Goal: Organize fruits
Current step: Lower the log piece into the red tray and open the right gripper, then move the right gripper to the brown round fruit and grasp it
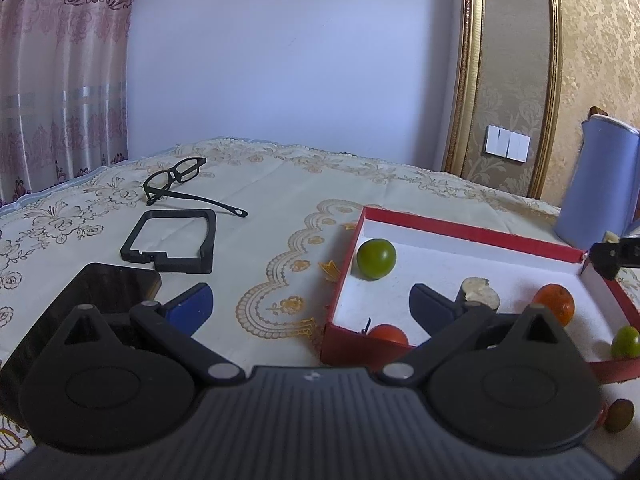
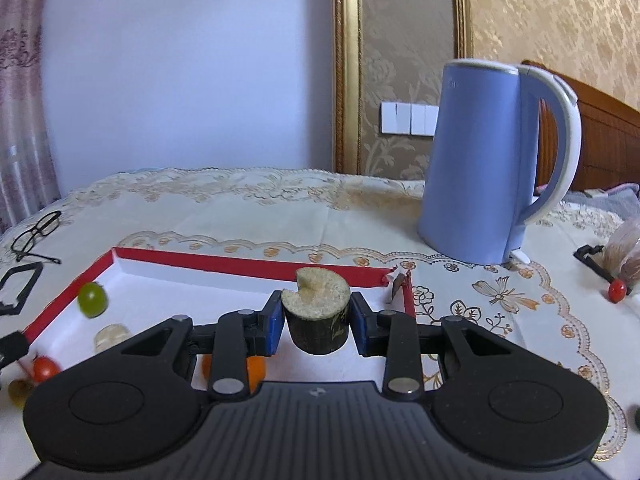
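Now right hand-held gripper (image 2: 316, 322) pinches cucumber chunk (image 2: 316, 312) upright, cut face up; left hand-held gripper (image 1: 312, 304) spread.

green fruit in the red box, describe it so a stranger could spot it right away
Find the shallow red box with a white floor on the embroidered tablecloth. The green fruit sits alone in its far left corner. It is the largest round one, plain green, while its neighbours are orange or red.

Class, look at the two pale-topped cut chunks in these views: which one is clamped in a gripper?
The dark-skinned cut chunk between the right gripper's blue pads; the other chunk lies free in the red box.
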Demonstrator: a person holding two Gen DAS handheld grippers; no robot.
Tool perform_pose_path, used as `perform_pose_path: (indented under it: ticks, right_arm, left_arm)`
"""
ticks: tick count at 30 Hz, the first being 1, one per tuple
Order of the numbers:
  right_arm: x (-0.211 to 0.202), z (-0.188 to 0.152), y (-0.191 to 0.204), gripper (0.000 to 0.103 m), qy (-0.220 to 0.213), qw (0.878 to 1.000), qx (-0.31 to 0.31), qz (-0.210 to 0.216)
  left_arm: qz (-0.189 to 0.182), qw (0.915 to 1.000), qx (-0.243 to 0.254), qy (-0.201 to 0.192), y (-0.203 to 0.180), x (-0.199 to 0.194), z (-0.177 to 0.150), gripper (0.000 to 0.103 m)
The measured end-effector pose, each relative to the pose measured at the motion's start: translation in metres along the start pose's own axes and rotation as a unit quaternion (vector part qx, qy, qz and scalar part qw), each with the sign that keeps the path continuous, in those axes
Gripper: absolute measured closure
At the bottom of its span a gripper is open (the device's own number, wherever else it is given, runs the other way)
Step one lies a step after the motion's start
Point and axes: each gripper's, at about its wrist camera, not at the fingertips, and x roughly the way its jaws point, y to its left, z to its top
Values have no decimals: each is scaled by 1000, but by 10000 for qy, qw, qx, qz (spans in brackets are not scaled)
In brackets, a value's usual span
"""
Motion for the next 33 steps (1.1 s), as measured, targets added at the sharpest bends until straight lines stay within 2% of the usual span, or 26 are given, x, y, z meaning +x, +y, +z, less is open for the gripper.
perform_pose_path:
  ticks: [2, 4, 6, 8, 11, 14, 16, 21, 22, 24, 30, 33]
  right_arm:
    - [8, 3, -1, 68, 61, 10000, 52, -36]
    - [14, 4, -3, 58, 200, 9997, 120, -25]
    - [9, 2, -3, 34, 249, 9995, 180, -54]
    - [-4, -3, -3, 23, 141, 9997, 168, -83]
    - [-32, -15, -5, 22, -9, 9999, 127, -59]
    - [-69, -33, -13, 22, -368, 9990, 238, 96]
    - [-94, -48, -17, 18, -645, 9975, 234, 151]
    - [-120, -81, -11, 15, -472, 9986, -207, -152]
    - [-121, -85, -8, 12, -426, 9985, -315, -149]
    - [-122, -91, -1, 0, -288, 9981, -539, -58]
    - [-124, -95, 16, 0, -316, 9967, -750, -25]
    - [-127, -98, 16, 1, -422, 9954, -849, 159]
  left_arm:
    - [6, 10000, -1, 14, 0, 1, 0, 0]
    - [10, 10000, -29, 23, 1, 1, 1, 0]
    - [1, 10000, -45, 35, 1, 1, 0, 0]
    - [16, 10000, -46, 47, 1, 1, 0, 0]
    - [54, 10000, -53, 55, 1, 1, 0, 0]
    - [-33, 10000, -32, 86, -1, -1, 0, 0]
    - [26, 10000, 11, 38, -3, -3, -1, 0]
    - [-22, 9999, 96, -135, -6, -11, -3, 0]
    - [-73, 9998, 60, -150, -5, -11, -3, 0]
    - [-209, 9997, -63, -95, 0, -10, -3, 0]
    - [-540, 9957, -759, -7, 22, -5, -2, 0]
    - [-370, 9960, -807, 72, 20, -2, -2, 0]
